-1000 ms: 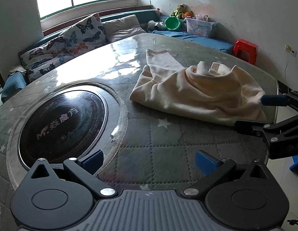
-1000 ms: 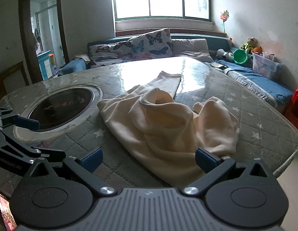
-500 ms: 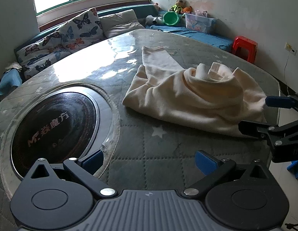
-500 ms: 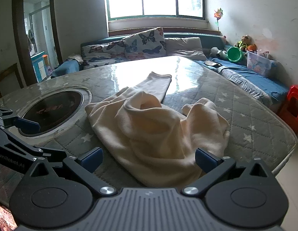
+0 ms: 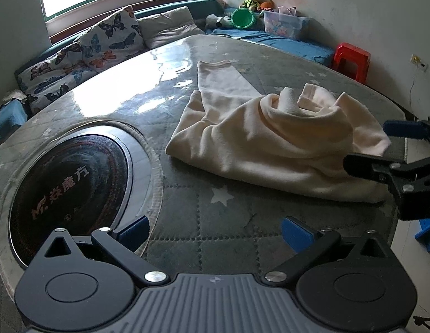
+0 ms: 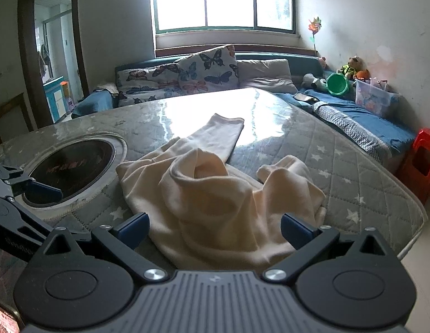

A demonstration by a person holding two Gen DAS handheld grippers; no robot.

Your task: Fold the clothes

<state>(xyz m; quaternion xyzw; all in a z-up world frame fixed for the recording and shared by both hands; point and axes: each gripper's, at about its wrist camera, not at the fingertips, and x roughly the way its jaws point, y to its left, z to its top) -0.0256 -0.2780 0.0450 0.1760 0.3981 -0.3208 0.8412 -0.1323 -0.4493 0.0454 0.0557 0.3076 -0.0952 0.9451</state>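
Note:
A cream garment [image 5: 270,138] lies crumpled on the round quilted table [image 5: 228,227], one flat part stretched toward the far side; it also shows in the right wrist view [image 6: 215,194]. My left gripper [image 5: 215,233] is open and empty above the table's near part, left of the garment. My right gripper [image 6: 215,227] is open and empty, its jaws just above the garment's near edge. The right gripper also shows at the right of the left wrist view [image 5: 381,147], at the garment's edge. The left gripper shows at the left of the right wrist view [image 6: 29,194].
A round black cooktop [image 5: 67,180] is set into the table at left. A sofa with butterfly cushions [image 6: 203,69] runs behind. A red stool [image 6: 421,161], a clear box [image 6: 373,97] and a green bucket [image 6: 337,83] stand at right. The table edge [image 6: 409,236] is near right.
Both grippers have moved closer to the garment and a little lower. Both stay open. The garment has not moved.

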